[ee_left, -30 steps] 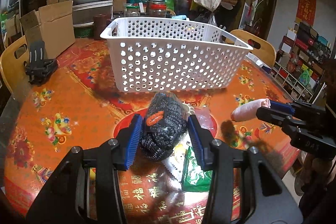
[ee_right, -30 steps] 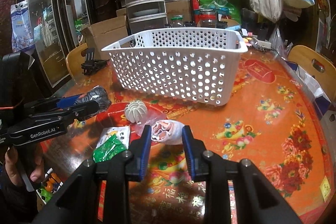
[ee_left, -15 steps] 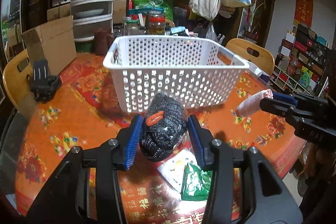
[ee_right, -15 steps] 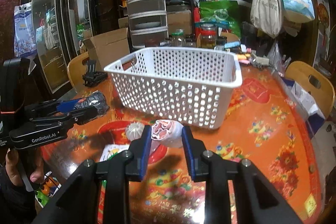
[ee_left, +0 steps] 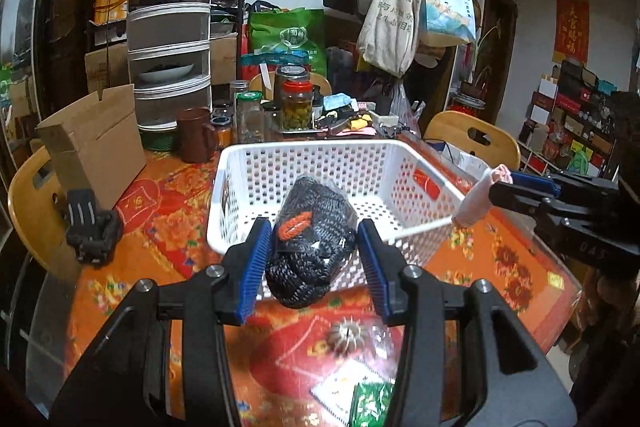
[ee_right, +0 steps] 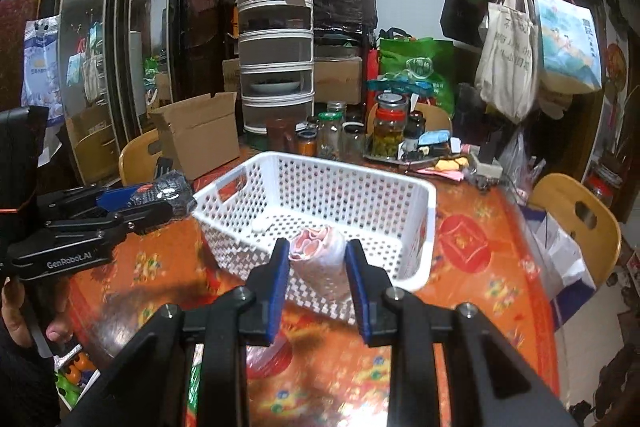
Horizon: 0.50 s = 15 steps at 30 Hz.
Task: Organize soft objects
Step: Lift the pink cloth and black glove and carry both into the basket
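- Two grippers are up off the table, each clamped on a soft bundle near the white perforated basket (ee_left: 416, 167)
- Left gripper (ee_left: 315, 254) is partly closed, its blue pads (ee_left: 253, 263) pressing both sides of a black knitted bundle (ee_left: 310, 243) wrapped in clear plastic, with an orange tag on its front
- That bundle sits at the near rim of the basket in the left wrist view, at about 6 o'clock from the basket's middle; whether it is over the inside I cannot tell
- Right gripper (ee_right: 316, 271) is closed to a narrow gap on a pink rolled cloth (ee_right: 320, 259), rolled end facing the camera
- In the left wrist view the pink roll (ee_left: 478, 201) hangs at the basket's 3 o'clock corner, just at the rim
- Inside the basket, a small white object (ee_right: 260, 225) lies on the floor near its 9 o'clock wall
- On the orange patterned tablecloth (ee_left: 504, 267), at 6 o'clock below the left gripper, lie a pale ribbed round object (ee_left: 347, 339) and a green packet (ee_left: 370, 405)
- Glass jars (ee_left: 296, 103) stand at 12 o'clock behind the basket, and a cardboard box (ee_left: 92, 143) at 10 o'clock
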Motion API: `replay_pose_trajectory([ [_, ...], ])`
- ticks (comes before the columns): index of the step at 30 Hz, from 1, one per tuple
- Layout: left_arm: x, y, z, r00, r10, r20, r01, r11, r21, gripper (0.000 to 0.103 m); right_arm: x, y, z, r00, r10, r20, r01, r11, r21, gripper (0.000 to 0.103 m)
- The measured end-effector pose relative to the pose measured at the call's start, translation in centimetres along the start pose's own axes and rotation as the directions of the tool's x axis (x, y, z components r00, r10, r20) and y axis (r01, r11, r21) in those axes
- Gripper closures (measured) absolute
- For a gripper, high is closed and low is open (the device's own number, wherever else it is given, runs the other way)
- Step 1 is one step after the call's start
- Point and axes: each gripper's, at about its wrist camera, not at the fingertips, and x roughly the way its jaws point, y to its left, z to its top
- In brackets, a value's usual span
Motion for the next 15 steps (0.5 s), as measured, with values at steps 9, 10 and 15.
replay_pose_trajectory([
  [9, 6.2, 1.3, 6.0, 0.997, 0.028, -0.066, -0.029, 0.999, -0.022, 0.061, 5.2, -1.8, 4.1, 0.998, -0.026, -0.063, 0.026, 1.000, -0.006, 0.076],
  [10, 7.4, 1.5, 6.6, 0.996, 0.033, -0.083, -0.035, 0.999, -0.024, 0.061, 6.0, -2.0, 4.4, 0.997, -0.032, -0.074, 0.031, 0.999, -0.005, 0.076],
  [15, 13.3, 2.4, 7.3, 0.982, 0.059, -0.179, -0.067, 0.997, -0.037, 0.061, 10.7, -3.3, 5.0, 0.988, -0.043, -0.150, 0.044, 0.999, 0.004, 0.076],
])
